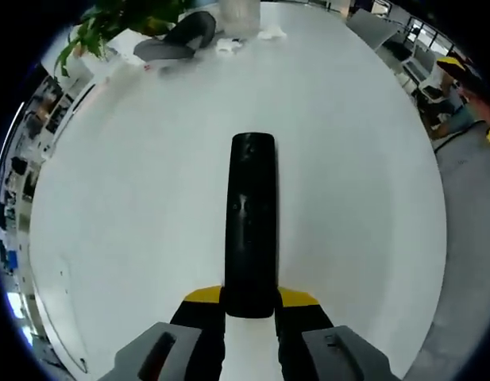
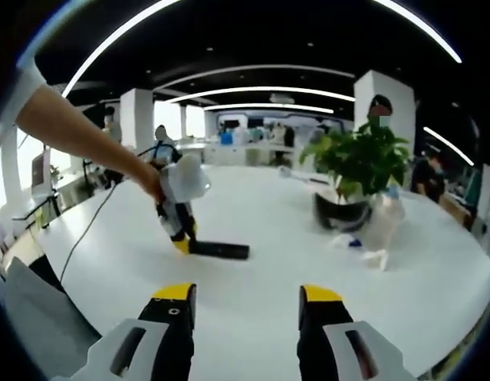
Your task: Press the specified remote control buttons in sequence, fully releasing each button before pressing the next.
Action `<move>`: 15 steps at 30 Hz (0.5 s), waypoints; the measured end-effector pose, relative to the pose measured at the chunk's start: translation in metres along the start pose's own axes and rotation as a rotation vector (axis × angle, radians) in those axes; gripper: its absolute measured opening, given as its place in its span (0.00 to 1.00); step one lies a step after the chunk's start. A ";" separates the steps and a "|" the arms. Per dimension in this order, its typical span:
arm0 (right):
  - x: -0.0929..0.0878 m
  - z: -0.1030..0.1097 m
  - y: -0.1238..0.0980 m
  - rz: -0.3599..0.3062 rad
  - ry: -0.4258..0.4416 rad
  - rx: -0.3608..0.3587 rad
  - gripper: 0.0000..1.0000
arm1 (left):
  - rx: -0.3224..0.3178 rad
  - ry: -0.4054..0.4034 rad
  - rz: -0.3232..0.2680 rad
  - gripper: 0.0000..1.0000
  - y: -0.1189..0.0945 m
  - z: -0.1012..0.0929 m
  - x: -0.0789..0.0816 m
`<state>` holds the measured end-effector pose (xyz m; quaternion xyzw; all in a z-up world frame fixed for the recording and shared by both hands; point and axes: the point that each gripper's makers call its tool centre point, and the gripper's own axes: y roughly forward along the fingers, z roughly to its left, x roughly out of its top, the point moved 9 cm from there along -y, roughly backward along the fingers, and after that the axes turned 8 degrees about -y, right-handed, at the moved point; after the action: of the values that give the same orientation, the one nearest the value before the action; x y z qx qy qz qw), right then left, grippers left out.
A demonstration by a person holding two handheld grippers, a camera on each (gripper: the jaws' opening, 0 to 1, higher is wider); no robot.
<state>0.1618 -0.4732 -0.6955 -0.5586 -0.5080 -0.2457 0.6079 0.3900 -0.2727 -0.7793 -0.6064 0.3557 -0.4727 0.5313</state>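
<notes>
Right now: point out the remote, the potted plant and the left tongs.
remote [image 1: 249, 230], left gripper view, middle of its black body
potted plant [image 2: 357, 163], right gripper view, its leaves
left tongs [image 2: 178, 232], right gripper view, yellow tips at the remote's end

**An open-plan office floor**

A wide white table [image 2: 252, 294] stands in a big room with white pillars [image 2: 137, 119] and long curved strip lights [image 2: 260, 91] across a dark ceiling. Desks and screens line the far side. A potted plant [image 2: 357, 171] sits on the table, and people sit at its edge.
</notes>
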 end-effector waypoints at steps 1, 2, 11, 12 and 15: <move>0.000 0.000 0.000 0.001 -0.002 0.001 0.49 | 0.001 0.000 0.002 0.22 0.000 -0.001 0.000; 0.000 0.001 0.000 0.003 -0.006 0.001 0.49 | 0.004 -0.002 0.005 0.22 0.000 -0.003 0.000; 0.001 0.002 -0.001 -0.003 -0.010 0.006 0.49 | 0.006 0.010 0.032 0.22 -0.002 -0.013 0.000; 0.001 0.001 -0.001 -0.004 -0.009 0.005 0.49 | 0.006 0.014 0.039 0.22 -0.002 -0.014 -0.001; 0.001 0.001 -0.001 -0.003 -0.007 0.002 0.49 | 0.007 0.020 0.049 0.22 -0.002 -0.017 -0.001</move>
<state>0.1609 -0.4722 -0.6947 -0.5583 -0.5111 -0.2441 0.6062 0.3735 -0.2761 -0.7777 -0.5910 0.3739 -0.4668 0.5413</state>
